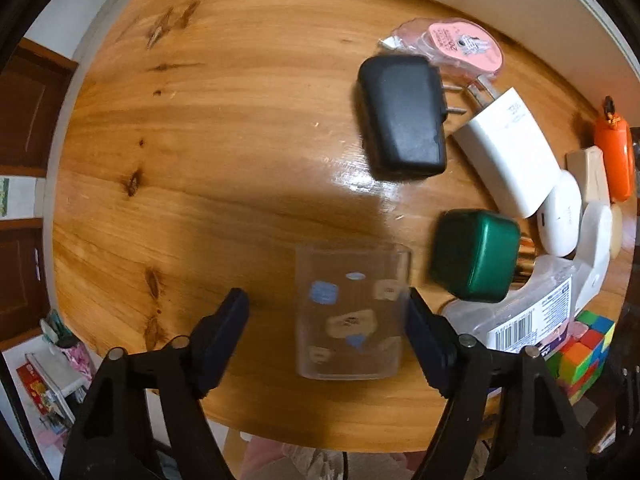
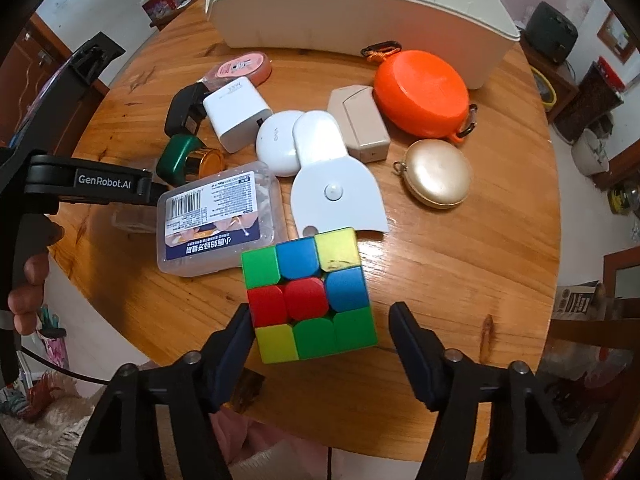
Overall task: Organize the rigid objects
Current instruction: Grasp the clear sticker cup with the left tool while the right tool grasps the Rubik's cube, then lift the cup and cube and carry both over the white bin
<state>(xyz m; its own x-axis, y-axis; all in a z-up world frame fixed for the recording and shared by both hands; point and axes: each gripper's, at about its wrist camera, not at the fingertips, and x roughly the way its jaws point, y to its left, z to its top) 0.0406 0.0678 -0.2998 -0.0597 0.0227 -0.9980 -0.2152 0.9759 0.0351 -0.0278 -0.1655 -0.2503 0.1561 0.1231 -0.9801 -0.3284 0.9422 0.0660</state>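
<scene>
In the left wrist view my left gripper (image 1: 328,312) is open around a small clear plastic box (image 1: 352,316) with printed patches, lying on the wooden table (image 1: 224,128). Its fingers stand either side, apart from the box. Beyond lie a black adapter (image 1: 402,114), a white charger (image 1: 508,148) and a green-capped bottle (image 1: 474,254). In the right wrist view my right gripper (image 2: 322,320) is open around a colourful puzzle cube (image 2: 310,294). The left finger is close to the cube; the right finger stands apart.
A cream storage bin (image 2: 360,12) stands at the table's far edge. Around it lie an orange round case (image 2: 422,94), a gold compact (image 2: 438,174), a white lamp-like piece (image 2: 332,184), a clear floss box (image 2: 218,220), white earbud case (image 2: 276,142), beige box (image 2: 360,122) and pink tape (image 2: 244,68).
</scene>
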